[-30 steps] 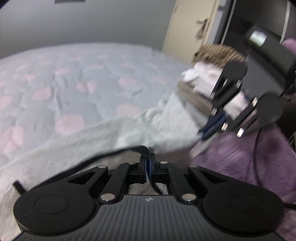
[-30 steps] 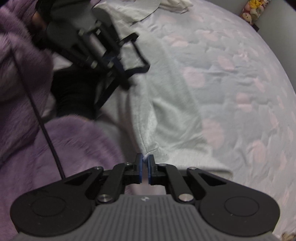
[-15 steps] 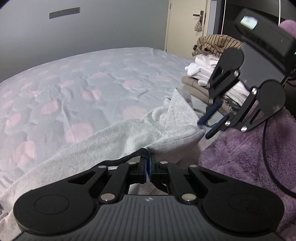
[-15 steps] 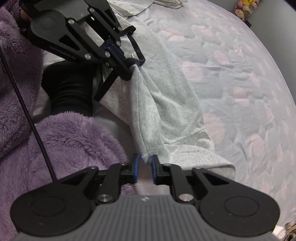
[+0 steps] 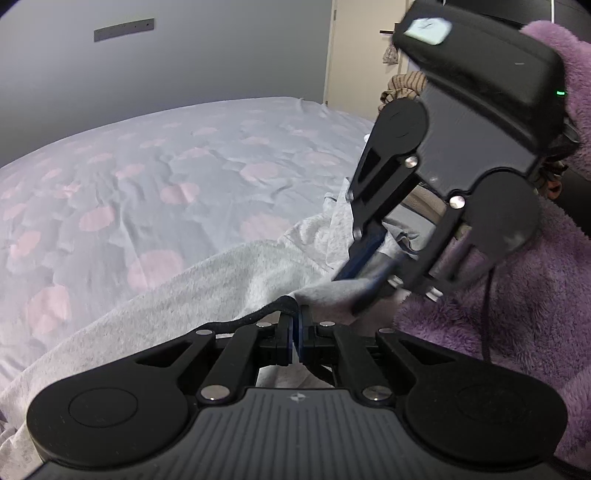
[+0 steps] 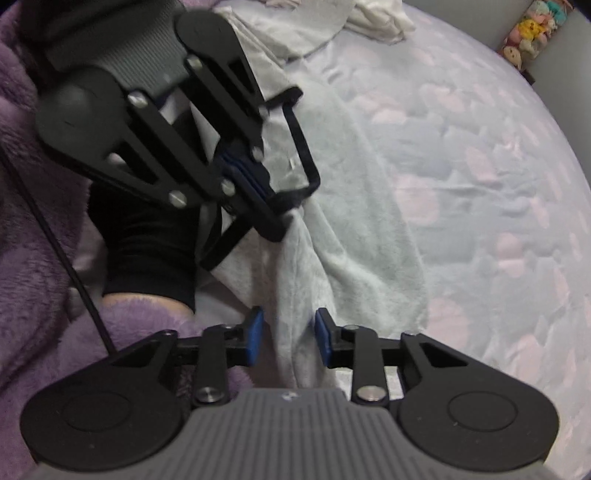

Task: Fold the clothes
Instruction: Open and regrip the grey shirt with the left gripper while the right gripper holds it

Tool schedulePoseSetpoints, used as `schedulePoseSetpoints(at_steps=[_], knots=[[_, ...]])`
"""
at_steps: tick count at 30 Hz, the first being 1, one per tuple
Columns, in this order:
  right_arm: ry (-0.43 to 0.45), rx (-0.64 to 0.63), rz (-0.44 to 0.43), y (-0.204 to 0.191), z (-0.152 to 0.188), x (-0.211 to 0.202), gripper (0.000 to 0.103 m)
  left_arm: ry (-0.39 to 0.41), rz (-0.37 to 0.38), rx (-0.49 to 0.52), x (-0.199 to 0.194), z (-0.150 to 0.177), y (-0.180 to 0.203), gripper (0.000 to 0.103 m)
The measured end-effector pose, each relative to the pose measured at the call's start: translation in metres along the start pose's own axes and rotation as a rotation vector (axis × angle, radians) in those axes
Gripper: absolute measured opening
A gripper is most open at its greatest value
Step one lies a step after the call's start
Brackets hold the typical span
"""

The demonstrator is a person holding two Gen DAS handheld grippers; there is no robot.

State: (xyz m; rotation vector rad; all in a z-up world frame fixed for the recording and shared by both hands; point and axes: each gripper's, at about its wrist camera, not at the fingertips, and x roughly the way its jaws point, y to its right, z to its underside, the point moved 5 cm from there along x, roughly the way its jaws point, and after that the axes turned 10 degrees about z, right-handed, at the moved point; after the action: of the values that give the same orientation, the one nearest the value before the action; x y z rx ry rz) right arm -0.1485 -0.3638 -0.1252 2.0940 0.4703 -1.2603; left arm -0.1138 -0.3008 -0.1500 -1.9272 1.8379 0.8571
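A light grey fleece garment [image 5: 229, 273] with a black strap [image 6: 299, 140] lies across the bed and hangs up to both grippers. My left gripper [image 5: 297, 317] is shut on the garment's edge where the strap [image 5: 255, 315] joins it; the right wrist view shows this same left gripper [image 6: 275, 218] pinching the cloth [image 6: 354, 236]. My right gripper [image 6: 288, 336] points steeply down, just below the left one. Its jaws are closing, a fold of the grey cloth hangs between the blue pads [image 6: 255, 341], and they do not press it. In the left wrist view the right gripper [image 5: 364, 284] looms close and blurred.
The bed sheet [image 5: 147, 177] is pale with pink dots. A stack of folded clothes [image 5: 402, 83] sits by the door [image 5: 354, 55]. A purple fleece sleeve [image 5: 517, 314] and a black-socked foot [image 6: 147, 251] are close. White clothes [image 6: 376, 18] and plush toys [image 6: 528, 33] lie far off.
My right gripper let go of the garment's hem, opened, and moved along the edge to just beside my left gripper. The left gripper kept its grip in place.
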Motion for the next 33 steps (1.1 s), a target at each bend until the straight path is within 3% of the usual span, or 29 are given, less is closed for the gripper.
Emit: schedulePoseSetpoints(at_steps=[1,9,12,16,20,22,29,33], knots=[[-0.006,0.015,-0.001,0.001,0.000,0.002,0.011,-0.003,0.003,0.006,0.000,0.000,0.000,0.001],[-0.016,0.097,0.009,-0.009,0.009,0.002,0.007,-0.015,0.025,0.023,-0.011,0.000,0.000,0.003],[-0.015,0.132,0.023,-0.017,0.014,0.004,0.006,-0.011,0.009,0.029,-0.031,-0.001,-0.007,0.014],[-0.007,0.186,0.045,-0.026,0.019,0.007,0.005,-0.033,-0.056,0.019,-0.067,0.000,-0.037,0.020],[0.017,0.242,0.066,-0.027,0.023,0.004,0.005,-0.121,-0.185,0.039,-0.097,0.007,-0.079,0.021],[0.026,0.251,0.080,-0.028,0.023,0.002,0.005,-0.164,-0.216,0.025,-0.107,0.011,-0.099,0.021],[0.021,0.282,0.133,-0.026,0.026,0.002,0.005,-0.307,-0.121,-0.092,-0.099,0.042,-0.152,0.026],[-0.003,0.372,0.205,-0.012,0.033,-0.003,0.005,-0.353,-0.102,-0.096,-0.094,0.057,-0.158,0.026]])
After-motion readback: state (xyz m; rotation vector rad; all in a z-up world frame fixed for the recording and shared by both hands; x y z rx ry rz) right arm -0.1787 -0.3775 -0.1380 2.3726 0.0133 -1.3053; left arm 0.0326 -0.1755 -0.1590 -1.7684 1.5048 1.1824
